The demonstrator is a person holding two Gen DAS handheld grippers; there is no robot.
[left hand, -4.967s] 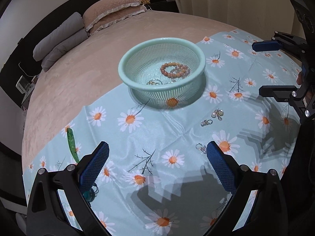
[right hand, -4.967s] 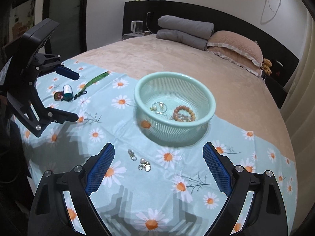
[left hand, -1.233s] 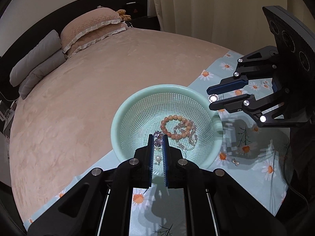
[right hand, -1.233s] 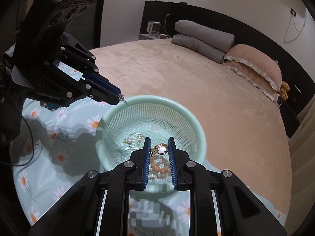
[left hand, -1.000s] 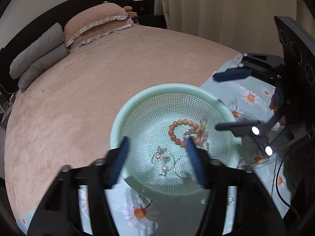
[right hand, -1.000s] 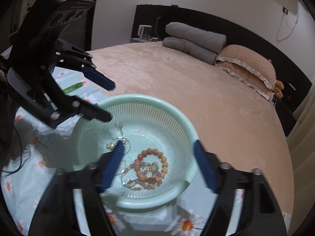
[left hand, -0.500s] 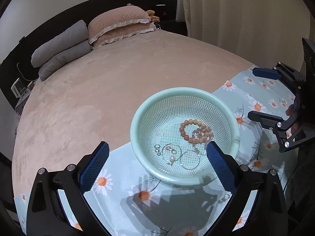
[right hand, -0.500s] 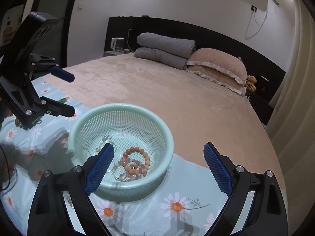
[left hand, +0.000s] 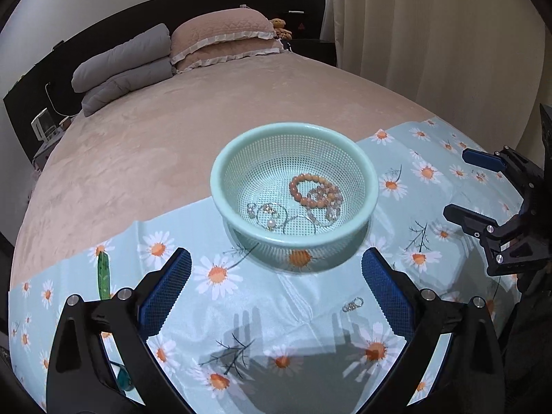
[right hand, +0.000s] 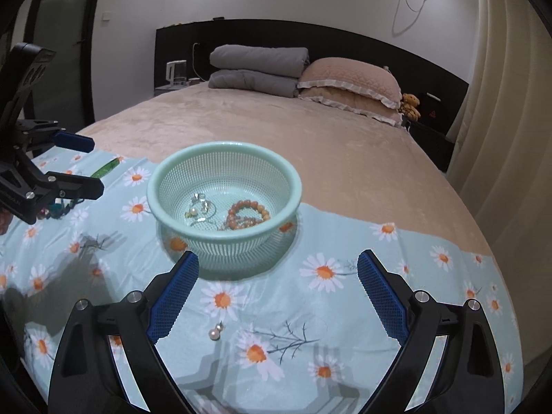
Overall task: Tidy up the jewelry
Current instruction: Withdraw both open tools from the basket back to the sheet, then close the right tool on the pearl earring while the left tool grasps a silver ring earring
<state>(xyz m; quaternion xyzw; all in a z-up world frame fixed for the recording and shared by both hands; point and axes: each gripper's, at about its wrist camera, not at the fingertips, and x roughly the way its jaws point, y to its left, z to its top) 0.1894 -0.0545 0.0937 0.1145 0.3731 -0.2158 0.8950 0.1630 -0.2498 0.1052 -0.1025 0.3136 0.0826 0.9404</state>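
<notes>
Pulled back from over the basket (left hand: 293,186) since a second ago, jaws spread wide where they were pinched shut on small pieces above the mesh; both pieces now down inside, so two more items sorted. Left wrist view: left gripper (left hand: 276,283) released and empty, hovering over the cloth (left hand: 241,314) on the near side of the basket. In the basket, an orange bead bracelet (left hand: 312,189) toward the right, thin hoops and a pearl earring (left hand: 270,222) toward the left. One small silver clasp (left hand: 352,304) loose on the cloth, just inside the right finger, well short of the basket. A green strap (left hand: 102,272) far left on the cloth. Right gripper (left hand: 479,189) seen at the right edge, also spread, nothing between its fingers. Right wrist view: right gripper (right hand: 277,288) released over the cloth, basket (right hand: 224,186) just ahead of the fingertips. A pearl earring (right hand: 215,333) loose on the cloth near the left finger, likely the next pick. Left gripper (right hand: 74,164) off to the left, with a small dark cluster of trinkets (right hand: 55,210) beneath it, too small to identify. Plenty of open cloth right of the basket; cloth edge meeting the bedspread just behind the basket, so little flat room there. Probably most of the task done, with a few loose bits left.
</notes>
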